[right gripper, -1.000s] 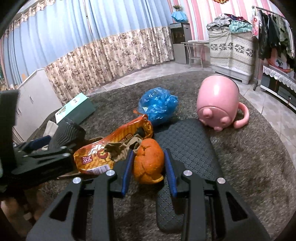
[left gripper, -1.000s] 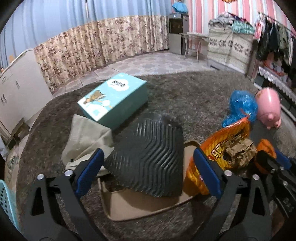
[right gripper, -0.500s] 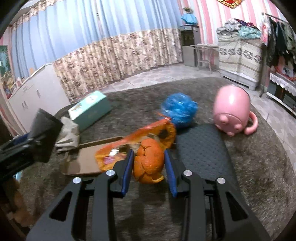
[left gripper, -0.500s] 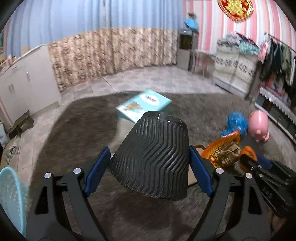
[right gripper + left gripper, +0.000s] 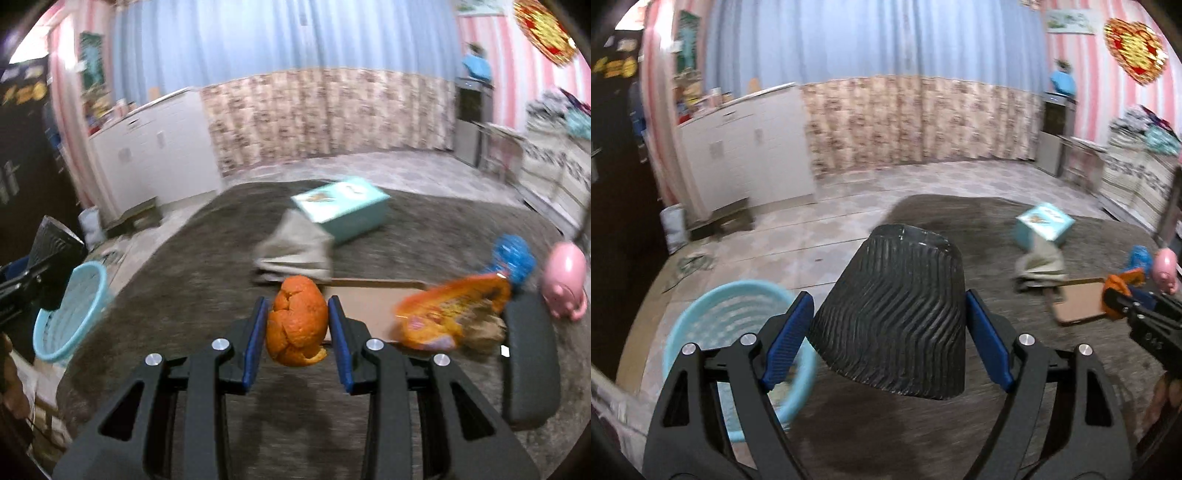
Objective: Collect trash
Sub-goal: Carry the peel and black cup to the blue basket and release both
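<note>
Black ribbed container (image 5: 897,317): clamped between the blue pads (image 5: 788,336) of the left gripper (image 5: 890,343), held clear of the carpet, closed end pointing away, tilted.
Left gripper fingers: spread wide, pressing the container's two sides.
Orange peel (image 5: 297,321): pinched between the pads of the right gripper (image 5: 297,328), lifted off the carpet.
Right gripper fingers: drawn close together on the peel.
Light-blue basket (image 5: 735,332): on the floor just left of and below the left gripper, mouth open upward, rim partly behind the left finger; in the right wrist view well apart to the left (image 5: 70,306).
Carpet (image 5: 192,295): dark, bare between peel and basket; its edge meets tiled floor (image 5: 812,229) past the basket.
Remaining clutter: orange snack wrapper (image 5: 454,314), flat cardboard (image 5: 373,299), blue bag (image 5: 513,258), pink pig-shaped mug (image 5: 565,280), teal box (image 5: 343,206), grey cloth (image 5: 295,247), all right of or beyond the peel.
Hand poses: both grippers angled downward; right gripper at the left view's right edge (image 5: 1123,306).
</note>
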Demonstrator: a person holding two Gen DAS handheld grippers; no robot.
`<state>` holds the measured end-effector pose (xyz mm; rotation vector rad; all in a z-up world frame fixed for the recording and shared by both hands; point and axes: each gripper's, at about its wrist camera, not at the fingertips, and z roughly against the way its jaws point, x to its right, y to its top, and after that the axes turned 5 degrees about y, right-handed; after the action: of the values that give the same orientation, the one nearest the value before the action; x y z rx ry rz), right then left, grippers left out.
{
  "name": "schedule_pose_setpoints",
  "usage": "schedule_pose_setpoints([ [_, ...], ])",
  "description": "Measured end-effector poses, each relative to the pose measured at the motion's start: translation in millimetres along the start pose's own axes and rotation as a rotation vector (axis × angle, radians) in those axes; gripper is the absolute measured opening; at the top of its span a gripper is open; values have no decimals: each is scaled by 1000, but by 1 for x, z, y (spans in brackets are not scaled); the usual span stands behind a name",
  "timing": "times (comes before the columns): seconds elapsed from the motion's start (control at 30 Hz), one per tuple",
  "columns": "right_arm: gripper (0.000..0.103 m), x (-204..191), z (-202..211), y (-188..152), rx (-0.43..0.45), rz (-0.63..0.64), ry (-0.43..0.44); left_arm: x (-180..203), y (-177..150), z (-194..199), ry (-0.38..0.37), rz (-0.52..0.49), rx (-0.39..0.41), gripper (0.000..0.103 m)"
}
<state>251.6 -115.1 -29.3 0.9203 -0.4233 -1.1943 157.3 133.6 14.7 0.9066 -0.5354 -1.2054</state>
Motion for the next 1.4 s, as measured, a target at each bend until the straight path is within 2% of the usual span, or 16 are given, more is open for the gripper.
schedule_pose_setpoints([
  [0.13,34,-42,-7,7,-10,91,30,-50,-11,-3,50,73,-29,80],
  [0.33,34,-118,-18,28,-4,209,130,-115,-30,-11,112,170,-58,80],
  [0.5,34,-175,-44,50,-12,279,209,-148,-40,-30,156,198,-88,80],
  [0.67,34,-213,-74,62,-21,315,260,-172,-45,-52,170,217,-111,80],
  [0.83,34,-225,-112,48,-77,256,334,-179,-50,-79,182,202,-125,80],
  [0.97,34,-229,-136,25,-139,266,301,-183,-58,-95,184,195,-137,80],
  [1.07,34,-222,-139,15,-157,241,290,-182,-62,-102,157,199,-142,81],
  [1.1,34,-220,-137,14,-158,233,287,-182,-62,-103,154,192,-139,84],
  [1.13,34,-217,-137,15,-159,224,282,-181,-62,-103,160,184,-135,90],
  [1.17,34,-216,-136,15,-156,223,279,-182,-62,-103,167,182,-132,91],
  [1.3,34,-222,-131,12,-148,243,279,-191,-61,-97,186,199,-134,93],
  [1.4,34,-239,-134,10,-151,271,297,-207,-63,-86,241,227,-128,97],
])
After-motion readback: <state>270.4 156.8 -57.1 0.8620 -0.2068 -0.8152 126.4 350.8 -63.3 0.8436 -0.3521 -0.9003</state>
